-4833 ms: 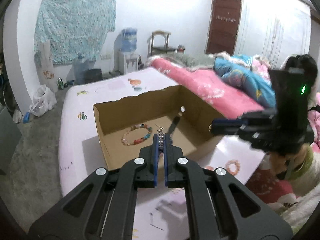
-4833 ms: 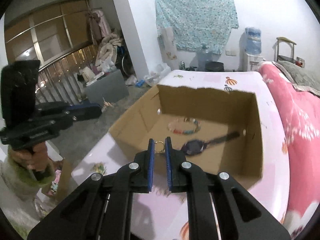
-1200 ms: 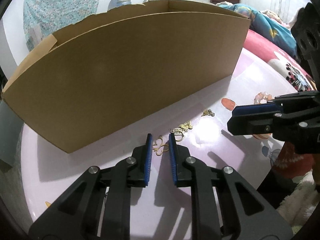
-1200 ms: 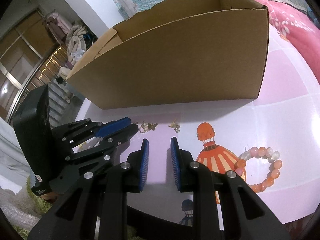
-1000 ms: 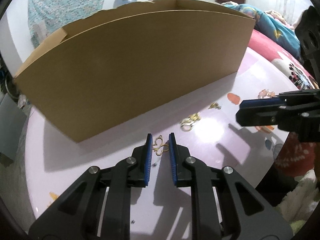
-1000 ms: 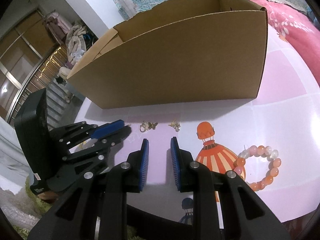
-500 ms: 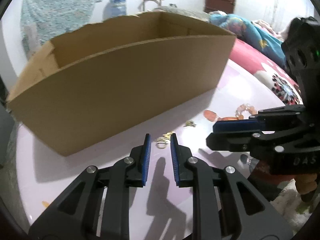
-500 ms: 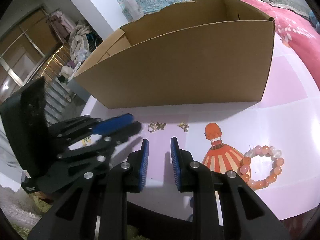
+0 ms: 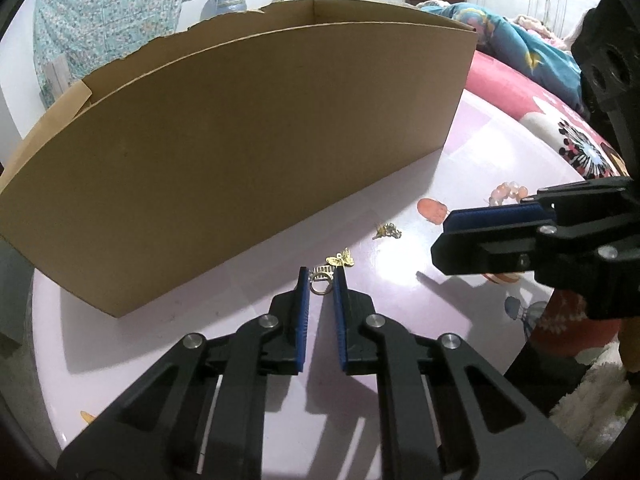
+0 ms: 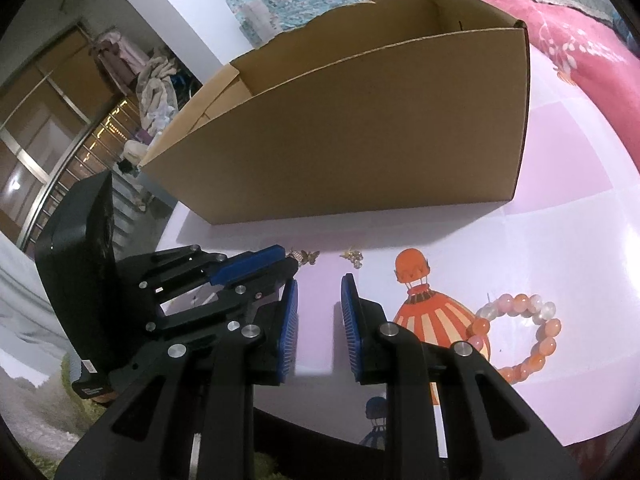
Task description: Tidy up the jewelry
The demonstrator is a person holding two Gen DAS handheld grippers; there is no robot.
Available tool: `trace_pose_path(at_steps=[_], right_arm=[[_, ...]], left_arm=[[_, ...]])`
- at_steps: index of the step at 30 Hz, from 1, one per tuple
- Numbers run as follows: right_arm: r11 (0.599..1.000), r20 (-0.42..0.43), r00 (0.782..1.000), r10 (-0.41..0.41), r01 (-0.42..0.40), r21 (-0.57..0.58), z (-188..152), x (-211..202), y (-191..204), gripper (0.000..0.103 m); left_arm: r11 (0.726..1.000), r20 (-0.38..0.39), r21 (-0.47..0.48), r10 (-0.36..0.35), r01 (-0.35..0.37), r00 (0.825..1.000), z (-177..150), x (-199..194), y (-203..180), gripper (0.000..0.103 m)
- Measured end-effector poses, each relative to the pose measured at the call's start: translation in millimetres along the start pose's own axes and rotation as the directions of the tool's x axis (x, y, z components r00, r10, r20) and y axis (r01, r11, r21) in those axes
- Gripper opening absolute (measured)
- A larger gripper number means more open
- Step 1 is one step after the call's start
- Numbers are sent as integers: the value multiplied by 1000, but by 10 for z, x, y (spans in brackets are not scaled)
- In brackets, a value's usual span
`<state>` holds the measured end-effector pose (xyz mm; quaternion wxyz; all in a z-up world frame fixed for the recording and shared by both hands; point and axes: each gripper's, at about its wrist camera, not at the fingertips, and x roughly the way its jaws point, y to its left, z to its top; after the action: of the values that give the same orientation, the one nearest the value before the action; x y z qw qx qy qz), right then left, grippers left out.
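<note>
1. Two grippers are in view low over a pale pink table (image 10: 560, 216) printed with hot-air balloons. The left gripper (image 9: 321, 282) has its blue-padded jaws nearly together; they have just been closing, with a small gold ring earring (image 9: 320, 282) between the tips. Whether the pads already press on it cannot be told.
2. Just beyond the left gripper's tips lies a gold butterfly charm (image 9: 341, 259), touching or almost touching the earring. A little further right on the table sits a second small gold charm (image 9: 387, 232).
3. The right gripper (image 10: 318, 286) hangs with its jaws a little apart and nothing between them, above bare table. In the left wrist view it reaches in from the right edge (image 9: 520, 240), near the two charms.
4. In the right wrist view the left gripper (image 10: 280, 260) comes in from the left, its tip at the butterfly charm (image 10: 306, 257), with the second charm (image 10: 353, 257) lying apart to the right.
5. To the right of the right gripper lies a bracelet of pink and orange beads (image 10: 520, 336), partly over an orange balloon print (image 10: 432, 312).
6. Behind all the jewelry stands a large open cardboard box (image 9: 248, 152), its near wall facing the grippers; its inside is hidden from here.
7. Beyond the table, a bed with a pink cover (image 10: 568, 24) runs along the right.
</note>
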<state>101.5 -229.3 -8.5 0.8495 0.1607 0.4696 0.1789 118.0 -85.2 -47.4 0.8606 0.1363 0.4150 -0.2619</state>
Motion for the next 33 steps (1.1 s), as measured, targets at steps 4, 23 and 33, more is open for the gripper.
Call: trace_pose_path(at_steps=[4, 23, 33], right_arm=[[1000, -6, 1000, 6, -6, -3, 6, 10, 8, 23], [997, -34, 999, 30, -32, -63, 140, 239, 180, 23], [998, -41, 998, 42, -44, -50, 205, 315, 250, 23]], left_arm=[[1000, -10, -10, 13, -13, 1000, -42, -80, -13, 11], [999, -5, -4, 39, -39, 999, -243, -275, -62, 11], [999, 12, -26, 48, -48, 999, -306, -309, -63, 11]])
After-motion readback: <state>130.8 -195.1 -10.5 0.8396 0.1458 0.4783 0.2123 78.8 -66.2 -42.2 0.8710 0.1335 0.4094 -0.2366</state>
